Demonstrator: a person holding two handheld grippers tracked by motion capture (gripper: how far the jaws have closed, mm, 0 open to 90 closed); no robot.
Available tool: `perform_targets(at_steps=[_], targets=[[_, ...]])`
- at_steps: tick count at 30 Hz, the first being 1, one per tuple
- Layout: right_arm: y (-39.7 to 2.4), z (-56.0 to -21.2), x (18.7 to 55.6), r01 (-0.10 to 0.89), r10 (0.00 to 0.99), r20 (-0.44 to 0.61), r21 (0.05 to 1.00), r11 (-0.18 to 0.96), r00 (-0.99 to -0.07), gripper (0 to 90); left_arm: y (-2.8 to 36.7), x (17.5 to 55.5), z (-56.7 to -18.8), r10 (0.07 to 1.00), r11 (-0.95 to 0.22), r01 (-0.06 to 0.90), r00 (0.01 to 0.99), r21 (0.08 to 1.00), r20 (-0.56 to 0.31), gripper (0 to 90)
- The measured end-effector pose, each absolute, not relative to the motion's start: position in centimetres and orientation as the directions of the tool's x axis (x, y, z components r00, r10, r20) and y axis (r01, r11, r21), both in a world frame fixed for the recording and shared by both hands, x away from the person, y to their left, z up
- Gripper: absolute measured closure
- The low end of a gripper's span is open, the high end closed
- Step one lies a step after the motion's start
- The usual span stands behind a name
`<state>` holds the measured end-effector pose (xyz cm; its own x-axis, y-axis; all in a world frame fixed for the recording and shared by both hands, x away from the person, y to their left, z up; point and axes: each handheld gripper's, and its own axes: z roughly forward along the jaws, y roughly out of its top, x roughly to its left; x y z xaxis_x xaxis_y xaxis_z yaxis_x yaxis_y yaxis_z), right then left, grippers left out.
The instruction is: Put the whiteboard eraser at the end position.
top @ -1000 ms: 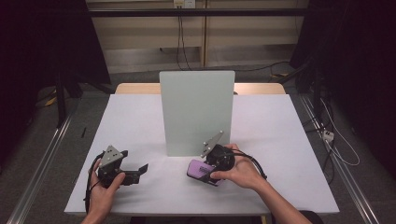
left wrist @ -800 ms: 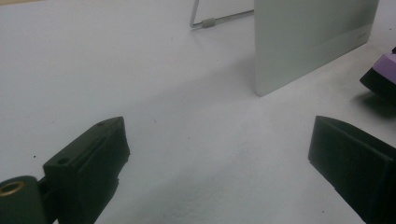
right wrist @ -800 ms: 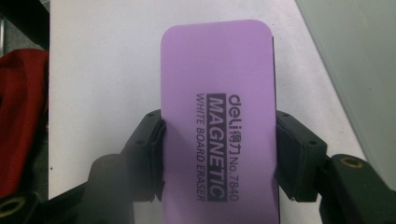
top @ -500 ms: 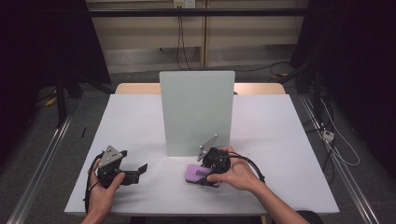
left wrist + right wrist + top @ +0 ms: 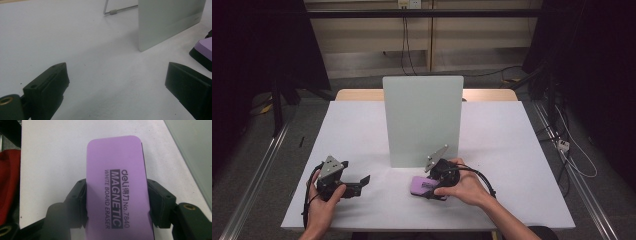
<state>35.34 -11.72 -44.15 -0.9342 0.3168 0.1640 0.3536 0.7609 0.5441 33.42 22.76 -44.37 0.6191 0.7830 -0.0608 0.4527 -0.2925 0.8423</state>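
While the right gripper (image 5: 117, 202) has its 2 jaws clamped on the long sides of the purple magnetic whiteboard eraser (image 5: 116, 185), the grip sits near the eraser's rear end, so most of the body sticks out ahead of the pads. In the high view the eraser (image 5: 423, 185) lies low over the white table (image 5: 512, 150), just in front of the upright pale green board (image 5: 423, 120). The jaws have just been easing open slightly, with the eraser between them and the pads touching its sides. To do this step well, I judge it best to keep the squeeze firm and level. The left gripper (image 5: 117, 85) rests near the table's front-left with jaws wide apart and nothing between them; it is best kept clear of the eraser.
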Motion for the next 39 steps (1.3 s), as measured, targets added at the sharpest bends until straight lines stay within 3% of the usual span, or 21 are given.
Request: perform_targets(at_steps=[3,11,20,39], targets=[[-11.7,-44.2,35.4,0.356,0.32,0.165,0.548,0.757,-0.933,39.4,22.8,33.5,-44.4,0.784,-0.291,0.451,0.618,0.844,-0.06,4.8],[-12.0,-44.2,35.5,0.377,0.355,0.154,0.567,0.732,-0.922,21.4,22.9,33.5,-44.3,0.784,-0.288,0.454,0.618,0.843,-0.064,4.8],[-12.3,-43.8,35.5,0.386,0.38,0.14,0.585,0.713,-0.914,9.5,22.9,33.5,-44.3,0.784,-0.284,0.453,0.617,0.845,-0.067,4.8],[-14.0,-42.8,35.4,0.457,0.477,0.181,0.69,0.562,-0.86,9.3,22.9,33.6,-44.4,0.785,-0.283,0.458,0.615,0.843,-0.07,4.8]])
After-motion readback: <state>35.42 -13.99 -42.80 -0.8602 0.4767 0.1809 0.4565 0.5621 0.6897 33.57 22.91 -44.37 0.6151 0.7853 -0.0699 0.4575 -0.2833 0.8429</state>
